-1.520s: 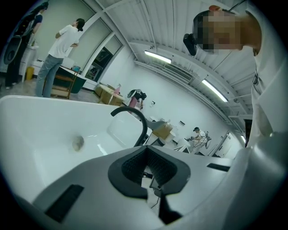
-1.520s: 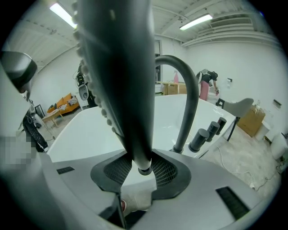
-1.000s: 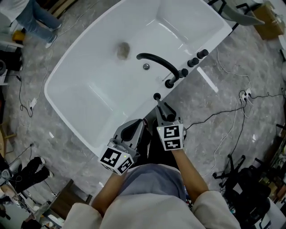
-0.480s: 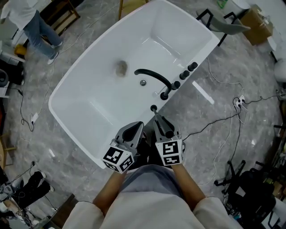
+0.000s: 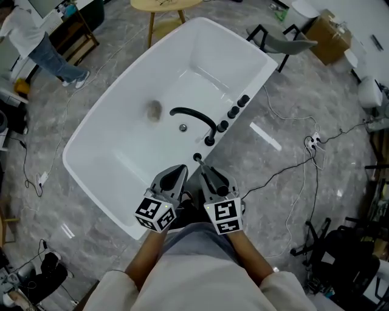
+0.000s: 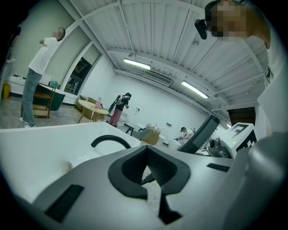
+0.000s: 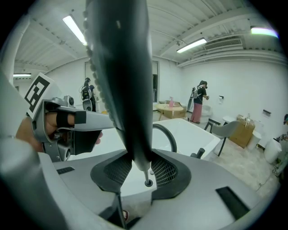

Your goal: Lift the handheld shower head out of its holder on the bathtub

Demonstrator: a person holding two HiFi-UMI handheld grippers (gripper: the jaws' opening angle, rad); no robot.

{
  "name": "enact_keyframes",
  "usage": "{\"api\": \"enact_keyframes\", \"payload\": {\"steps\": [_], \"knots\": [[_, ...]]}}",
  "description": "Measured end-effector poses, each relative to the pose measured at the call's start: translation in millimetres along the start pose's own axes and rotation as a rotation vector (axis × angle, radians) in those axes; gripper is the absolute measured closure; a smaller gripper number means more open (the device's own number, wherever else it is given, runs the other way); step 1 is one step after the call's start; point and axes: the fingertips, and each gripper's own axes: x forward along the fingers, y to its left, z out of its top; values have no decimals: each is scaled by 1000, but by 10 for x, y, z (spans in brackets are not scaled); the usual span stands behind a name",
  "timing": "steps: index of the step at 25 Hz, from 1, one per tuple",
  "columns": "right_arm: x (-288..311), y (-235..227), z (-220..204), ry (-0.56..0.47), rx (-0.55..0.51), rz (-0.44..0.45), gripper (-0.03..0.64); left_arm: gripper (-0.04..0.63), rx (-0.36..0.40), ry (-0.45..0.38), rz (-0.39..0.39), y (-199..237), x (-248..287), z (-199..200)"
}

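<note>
The black handheld shower head (image 7: 121, 90) runs lengthwise between my right gripper's (image 7: 139, 173) jaws, which are shut on its handle; its narrow tip (image 7: 147, 183) points away from me. In the head view the right gripper (image 5: 205, 170) hovers at the near rim of the white bathtub (image 5: 76, 161), with the shower head's black end (image 5: 196, 157) just ahead of it, beside the faucet base. Whether that end touches the rim is unclear. My left gripper (image 5: 175, 174) hangs close beside it on the left, shut with nothing in it (image 6: 146, 166).
A curved black faucet (image 5: 191, 115) and three black knobs (image 5: 234, 111) sit on the tub's right rim. Cables (image 5: 292, 164) trail over the grey floor at right. A round table (image 5: 164, 5), a chair (image 5: 285, 39), a box (image 5: 328, 27) and a person (image 5: 36, 42) stand farther off.
Both grippers have risen, the right one lifting the shower head with it. The tub now looks farther away, and more of the room shows around it.
</note>
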Motion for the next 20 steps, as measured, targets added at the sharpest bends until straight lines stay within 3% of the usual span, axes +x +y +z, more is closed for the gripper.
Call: {"api": "enact_keyframes", "payload": {"steps": [12, 20], "knots": [[-387, 26, 273, -59, 29, -5, 472, 591, 40, -18, -83, -349, 12, 210], [-653, 95, 612, -155, 47, -33, 472, 591, 74, -41, -118, -491, -104, 350]]}}
